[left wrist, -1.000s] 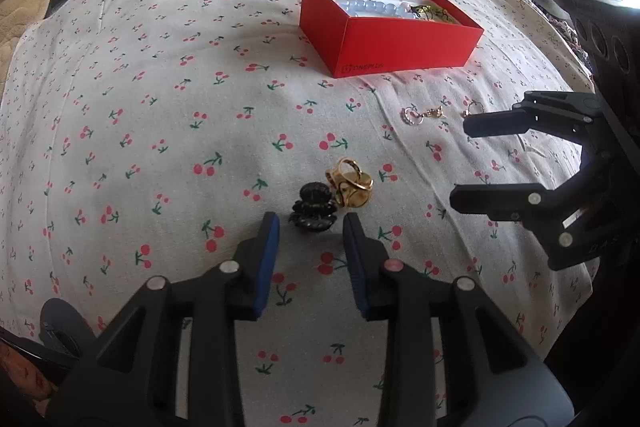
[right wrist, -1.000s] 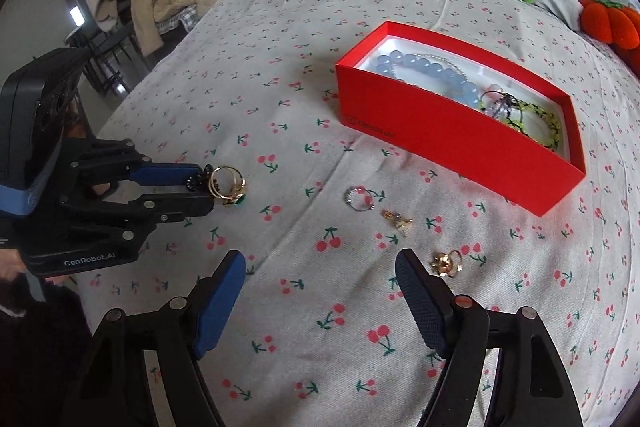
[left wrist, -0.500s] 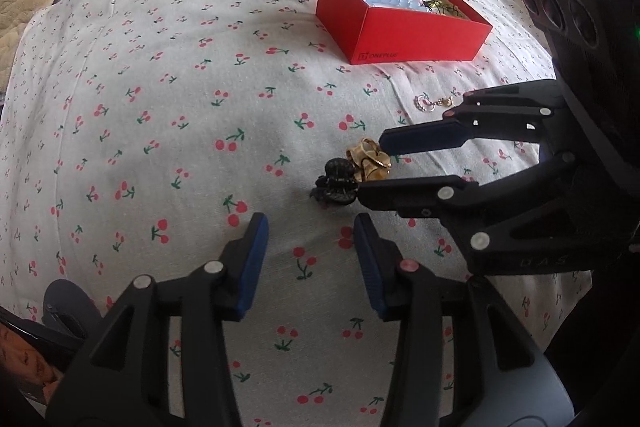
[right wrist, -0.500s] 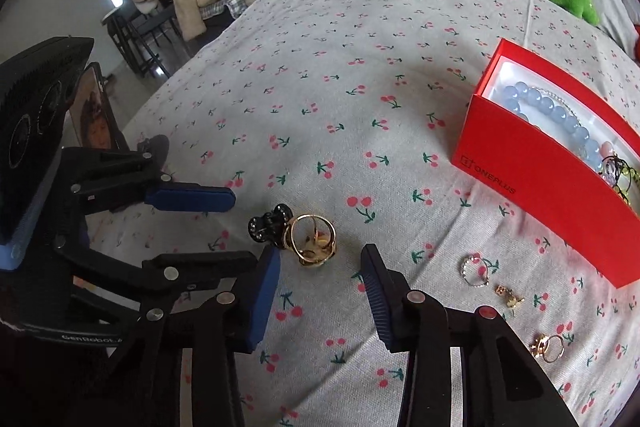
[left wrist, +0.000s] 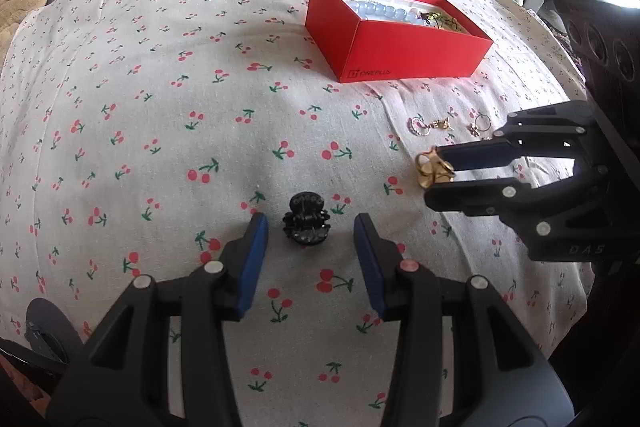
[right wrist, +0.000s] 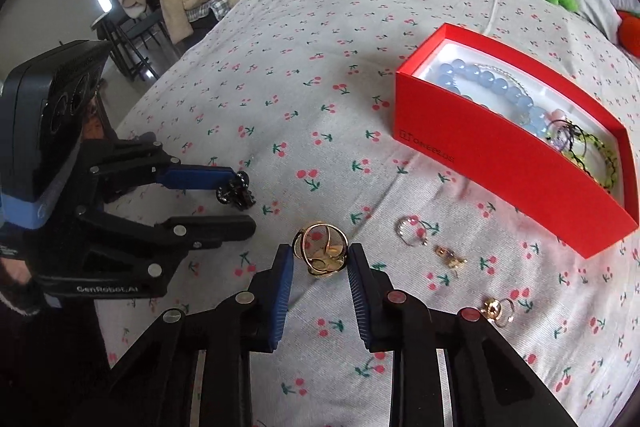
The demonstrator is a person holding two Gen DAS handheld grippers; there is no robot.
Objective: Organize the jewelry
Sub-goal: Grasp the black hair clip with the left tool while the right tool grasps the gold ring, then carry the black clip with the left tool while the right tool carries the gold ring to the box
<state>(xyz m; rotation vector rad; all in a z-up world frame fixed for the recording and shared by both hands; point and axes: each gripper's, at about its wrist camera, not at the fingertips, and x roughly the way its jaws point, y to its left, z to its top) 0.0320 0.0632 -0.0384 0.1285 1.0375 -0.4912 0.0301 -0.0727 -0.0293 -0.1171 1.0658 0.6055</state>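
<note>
1. Left wrist view: the left gripper (left wrist: 308, 231) hangs over the cherry-print bedspread (left wrist: 160, 107) with its jaws apart and released; the black hair claw (left wrist: 306, 221) lies on the cloth between the tips, touching neither pad.
2. Same view, at right: the right gripper (left wrist: 434, 173) is seen side-on with the gold clip (left wrist: 432, 169) at its tips. The red box (left wrist: 394, 49) stands farther back, blue beads (left wrist: 384, 13) just showing over its wall. Small rings and charms (left wrist: 430, 125) lie between box and gripper.
3. Right wrist view: the right gripper (right wrist: 320, 259) is closing, and the gold clip (right wrist: 322, 251) sits between the blue pads; whether they already press on it I cannot tell.
4. Only this view looks down into the red box (right wrist: 500, 163): the blue beads (right wrist: 496, 93) and a dark tangle of bracelets (right wrist: 580, 143) beside them.
5. It also shows a loose gold ring (right wrist: 498, 309) near the right finger, and the left gripper (right wrist: 240, 205) side-on by the black hair claw (right wrist: 236, 189).
</note>
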